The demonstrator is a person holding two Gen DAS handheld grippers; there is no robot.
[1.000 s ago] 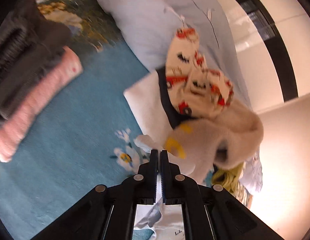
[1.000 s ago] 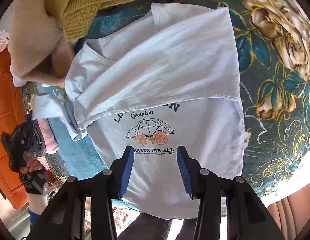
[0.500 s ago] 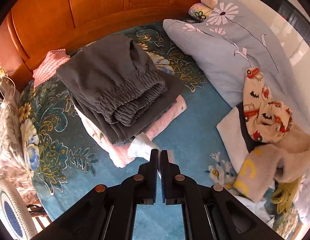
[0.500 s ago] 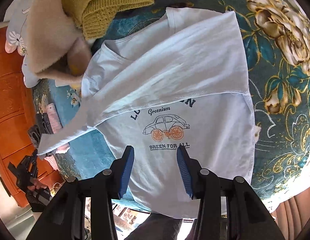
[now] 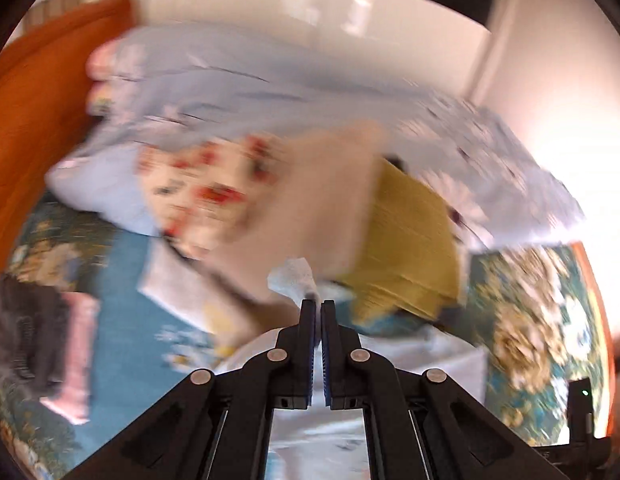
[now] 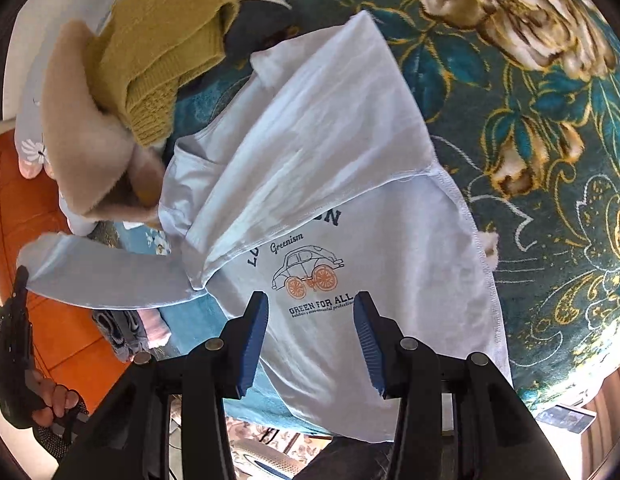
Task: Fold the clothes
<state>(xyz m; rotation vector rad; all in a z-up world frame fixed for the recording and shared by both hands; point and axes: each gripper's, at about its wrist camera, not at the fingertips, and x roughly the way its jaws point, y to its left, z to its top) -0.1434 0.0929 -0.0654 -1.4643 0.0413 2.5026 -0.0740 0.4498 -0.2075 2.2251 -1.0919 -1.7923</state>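
A white T-shirt (image 6: 350,184) is spread on the teal floral bedspread (image 6: 550,128), its car print and "GREEN FOR ALL" lettering facing up. One side is already folded diagonally across the chest, covering part of the lettering. The left sleeve (image 6: 102,276) is lifted off the bed and stretched out sideways, its tip clamped in the left gripper (image 5: 317,308), whose jaws are pressed together on a small tuft of white cloth (image 5: 294,276). The left wrist view is heavily blurred. The right gripper (image 6: 310,304) is held above the shirt's lower half with its blue-padded jaws spread wide and nothing between them. Beyond the collar, a mustard knit (image 6: 162,52) and a beige fleece garment (image 6: 86,144) are piled together. A pale blue flowered pillow (image 5: 230,92) and a red-patterned cloth (image 5: 206,184) are seen behind them, and grey and pink folded clothes (image 5: 42,340) lie at the left
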